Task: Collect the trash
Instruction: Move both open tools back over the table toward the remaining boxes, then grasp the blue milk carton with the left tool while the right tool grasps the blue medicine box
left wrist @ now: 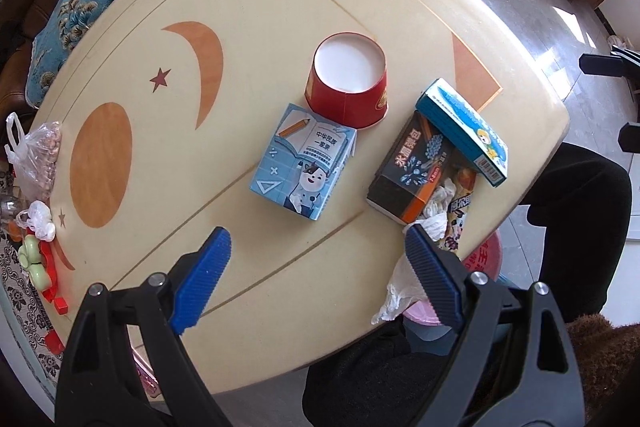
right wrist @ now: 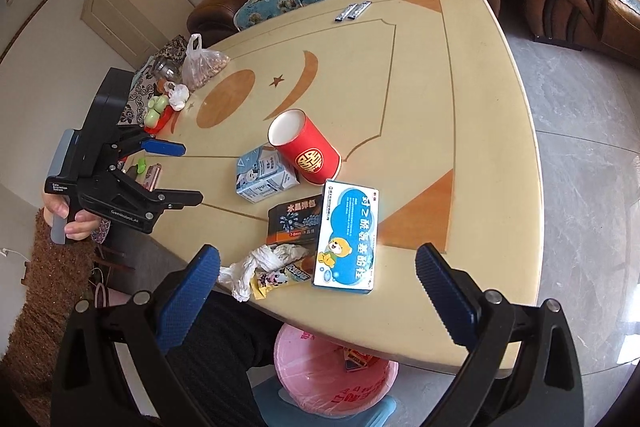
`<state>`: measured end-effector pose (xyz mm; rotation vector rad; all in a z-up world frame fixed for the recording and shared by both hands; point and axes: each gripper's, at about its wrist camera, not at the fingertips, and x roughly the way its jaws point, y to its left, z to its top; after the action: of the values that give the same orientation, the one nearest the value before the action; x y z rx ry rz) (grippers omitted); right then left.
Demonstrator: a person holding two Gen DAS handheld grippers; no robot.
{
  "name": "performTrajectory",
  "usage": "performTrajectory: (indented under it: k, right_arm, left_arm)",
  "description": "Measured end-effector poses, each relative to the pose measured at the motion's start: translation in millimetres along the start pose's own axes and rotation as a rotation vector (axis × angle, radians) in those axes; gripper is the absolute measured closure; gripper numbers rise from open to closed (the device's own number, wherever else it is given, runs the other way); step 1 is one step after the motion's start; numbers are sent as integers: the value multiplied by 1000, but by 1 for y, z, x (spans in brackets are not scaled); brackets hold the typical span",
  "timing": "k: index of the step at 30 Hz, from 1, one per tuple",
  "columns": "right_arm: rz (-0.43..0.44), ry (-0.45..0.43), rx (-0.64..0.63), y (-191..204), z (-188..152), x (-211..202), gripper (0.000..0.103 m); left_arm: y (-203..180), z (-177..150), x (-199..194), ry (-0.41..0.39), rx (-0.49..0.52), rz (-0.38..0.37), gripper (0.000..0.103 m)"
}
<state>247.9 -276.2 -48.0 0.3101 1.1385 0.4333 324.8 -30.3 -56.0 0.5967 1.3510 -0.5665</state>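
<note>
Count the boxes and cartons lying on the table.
3: the milk carton beside the red cup, the black box nearer the edge, and the blue-and-white box resting partly on it. None seem hidden.

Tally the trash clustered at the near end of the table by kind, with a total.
Boxes and cartons: 3 (milk carton, black box, blue-and-white medicine box)
Paper cups: 1 (red cup)
Crumpled tissues: 1
Snack wrappers: 1
Total: 6

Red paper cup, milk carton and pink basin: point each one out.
Red paper cup [right wrist: 308, 151]: right wrist view, on its red side wall.
Milk carton [left wrist: 300, 163]: left wrist view, on its printed top face.
Pink basin [right wrist: 320, 375]: right wrist view, on its inner wall below the table edge.
</note>
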Motion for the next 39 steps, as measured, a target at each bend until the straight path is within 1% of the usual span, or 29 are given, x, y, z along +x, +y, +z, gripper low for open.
performTrajectory:
  k: [8, 13, 16, 19, 24, 32, 39]
  right_arm:
    - [-12, 99, -1, -12, 2, 52, 7]
    - [1, 147, 27, -24, 3, 82, 7]
    - [13, 171, 38, -28, 4, 96, 7]
    - [3, 191, 24, -29, 5, 106, 7]
    - [11, 212, 27, -31, 8, 120, 7]
    - [6, 251, 8, -31, 7, 140, 7]
    - [-1, 257, -28, -26, 6, 148, 7]
  left_arm:
    - [6, 17, 32, 42, 22, -10, 16]
    - [7, 25, 52, 80, 42, -15, 16]
    - [6, 27, 62, 98, 63, 0, 16]
    - [7, 31, 70, 103, 66, 16, 16]
    - [11, 37, 80, 116, 58, -4, 16]
    - [9, 44, 97, 133, 76, -23, 16]
    - [15, 53, 107, 137, 74, -49, 16]
